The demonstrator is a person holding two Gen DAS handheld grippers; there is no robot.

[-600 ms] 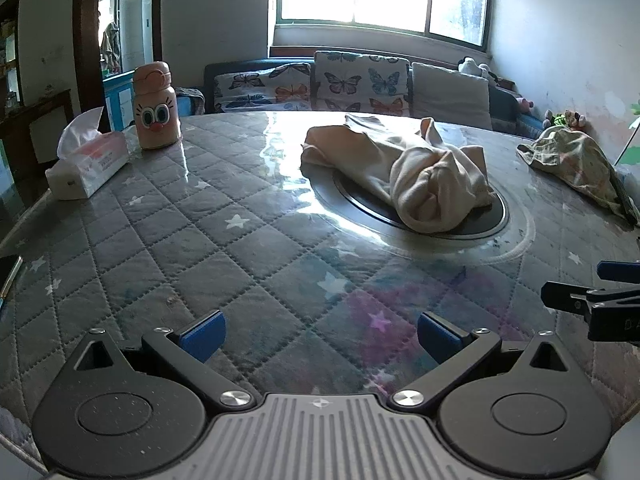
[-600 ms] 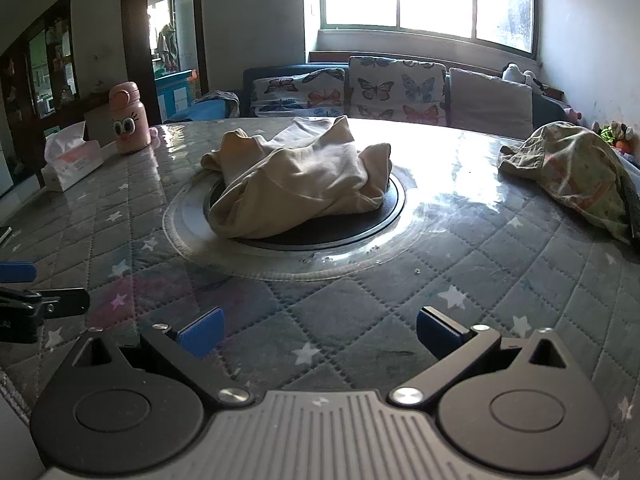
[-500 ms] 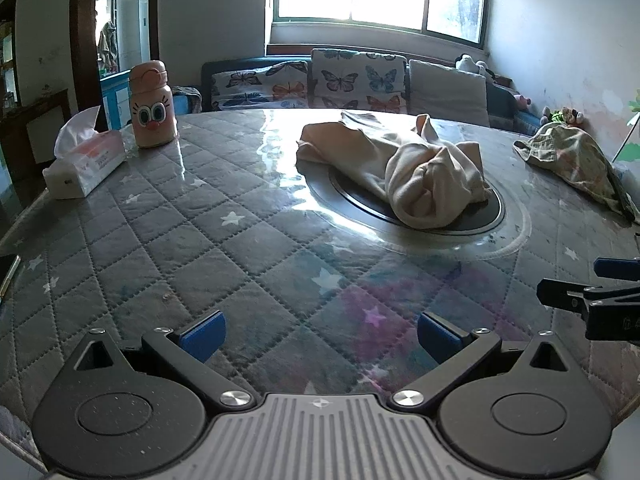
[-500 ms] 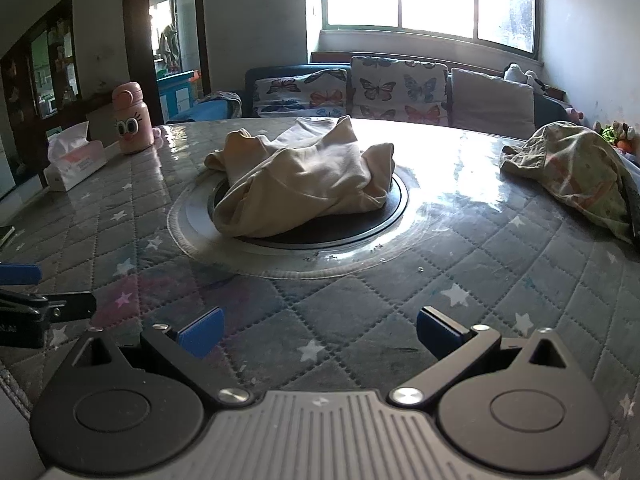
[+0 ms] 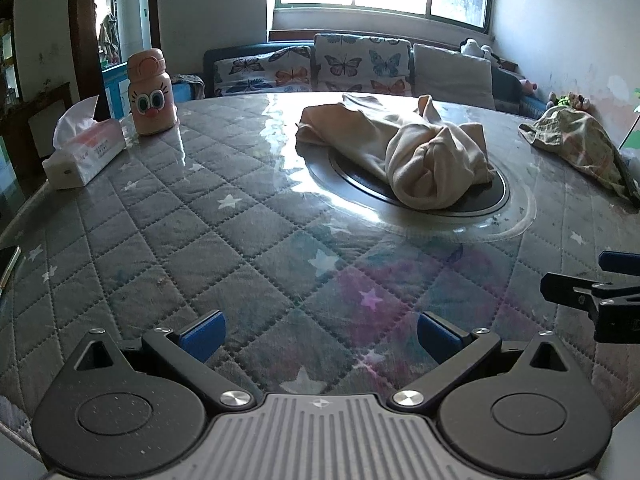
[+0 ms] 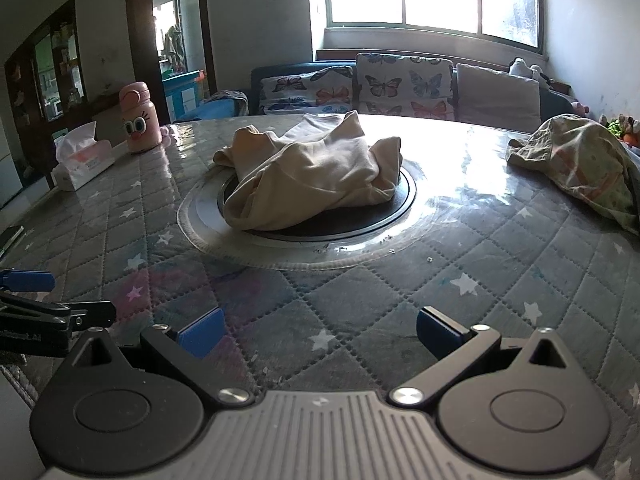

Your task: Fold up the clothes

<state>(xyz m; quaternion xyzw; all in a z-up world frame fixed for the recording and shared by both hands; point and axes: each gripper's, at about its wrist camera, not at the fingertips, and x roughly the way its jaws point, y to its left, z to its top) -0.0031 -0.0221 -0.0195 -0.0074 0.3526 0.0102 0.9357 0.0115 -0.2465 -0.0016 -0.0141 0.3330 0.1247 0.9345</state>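
My left gripper point(image 5: 318, 334) hangs over the near edge of the round table point(image 5: 224, 248), its blue pads spread as wide as they go with nothing but quilted, star-printed cover between them; my right gripper point(image 6: 318, 332) sits just beside it, equally wide and equally empty, both tilted down toward the tabletop. Ahead of both, well apart from either set of fingers, the cream garment point(image 6: 316, 174) lies crumpled on the dark turntable disc point(image 6: 344, 230) at the table's centre. From the right wrist it sits almost dead ahead, a shade to the left; from the left wrist it lies ahead and off to the right, so I judge my right hand has the straighter reach, though neither is clearly closer. Its long axis runs, as I read it, diagonally: a flatter end toward the far left, a bunched, knotted end toward the near right, and that near bundle is the part either hand would meet first. Farther off to the right, near the rim, a second, patterned garment point(image 6: 576, 168) lies in a loose heap, nearer my right side. At the far left stand a tissue box point(image 5: 86, 152) and a pink cartoon-faced bottle point(image 5: 150, 94), clear of the path. Nothing is folded yet; the job appears to be at its start.
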